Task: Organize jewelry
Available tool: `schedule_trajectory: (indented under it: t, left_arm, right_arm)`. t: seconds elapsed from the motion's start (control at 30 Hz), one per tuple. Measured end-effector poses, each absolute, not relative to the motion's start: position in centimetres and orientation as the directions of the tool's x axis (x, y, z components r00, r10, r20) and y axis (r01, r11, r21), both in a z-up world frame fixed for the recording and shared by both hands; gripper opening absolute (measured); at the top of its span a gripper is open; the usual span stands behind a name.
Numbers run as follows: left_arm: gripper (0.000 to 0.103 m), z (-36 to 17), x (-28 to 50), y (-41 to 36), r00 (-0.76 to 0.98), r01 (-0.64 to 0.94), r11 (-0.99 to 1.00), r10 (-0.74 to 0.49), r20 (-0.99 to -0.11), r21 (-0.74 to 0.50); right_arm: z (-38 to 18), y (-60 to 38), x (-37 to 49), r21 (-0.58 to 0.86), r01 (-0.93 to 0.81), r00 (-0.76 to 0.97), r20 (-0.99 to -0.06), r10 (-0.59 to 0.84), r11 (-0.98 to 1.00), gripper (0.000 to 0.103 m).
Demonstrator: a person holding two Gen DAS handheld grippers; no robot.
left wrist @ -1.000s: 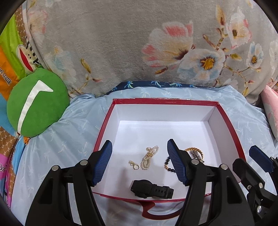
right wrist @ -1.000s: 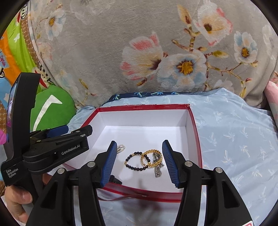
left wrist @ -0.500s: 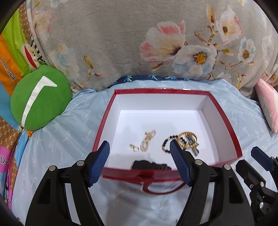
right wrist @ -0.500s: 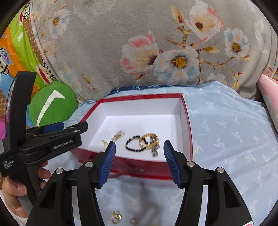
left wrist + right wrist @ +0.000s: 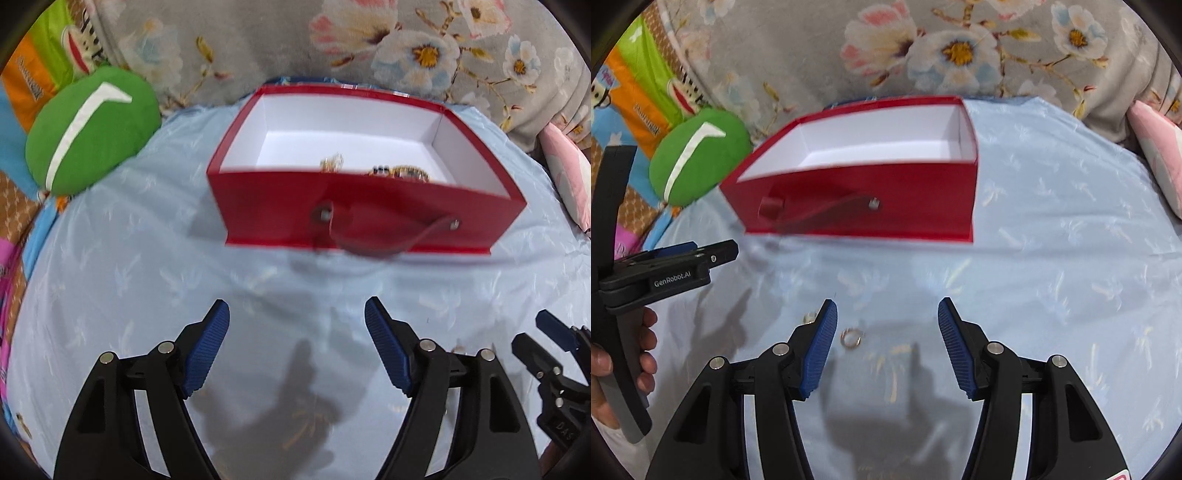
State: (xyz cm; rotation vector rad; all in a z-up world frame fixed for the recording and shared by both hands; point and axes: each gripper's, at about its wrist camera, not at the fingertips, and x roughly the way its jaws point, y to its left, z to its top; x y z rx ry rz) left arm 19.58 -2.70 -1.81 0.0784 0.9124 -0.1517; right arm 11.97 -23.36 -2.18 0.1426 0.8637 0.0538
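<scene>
Both hand-held grippers, left [image 5: 296, 341] and right [image 5: 886, 334], wide open, empty.

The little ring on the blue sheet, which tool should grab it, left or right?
Probably the right tool. The ring lies on the sheet between its open fingers, near the left pad. The left tool is open too, but no ring shows between its fingers; its view is blurry.

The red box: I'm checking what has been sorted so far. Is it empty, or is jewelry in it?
Not empty. Over the front wall of the red box, a pale gold piece and beaded bracelets show on its white floor.
</scene>
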Motion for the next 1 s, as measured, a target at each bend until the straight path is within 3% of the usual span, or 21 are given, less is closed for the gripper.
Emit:
schedule_trajectory:
  t: [0.67,0.8,0.97,1.0]
  left_arm:
    - [0.073,-5.3,16.3,-2.1,0.518,0.185,0.982,-0.125,-0.846,-0.032]
    - [0.073,-5.4,16.2,-2.4,0.514,0.193,0.981,-0.131,-0.848,-0.034]
    - [0.073,-5.4,15.8,-3.6,0.503,0.227,0.973,-0.159,-0.85,-0.047]
    - [0.073,-5.4,15.7,-4.0,0.5,0.236,0.97,-0.165,-0.85,-0.05]
  right_arm:
    - [-6.9,-19.8,13.3,0.086,-0.048,0.58,-0.808,0.098,0.995,0.035]
    - [-6.9,-19.4,13.8,0.052,-0.048,0.59,-0.805,0.07,0.997,0.019]
    - [-6.9,-20.1,13.5,0.05,-0.041,0.59,-0.805,0.065,0.998,0.019]
    - [-6.8,-20.4,13.2,0.053,-0.032,0.591,-0.804,0.061,0.998,0.015]
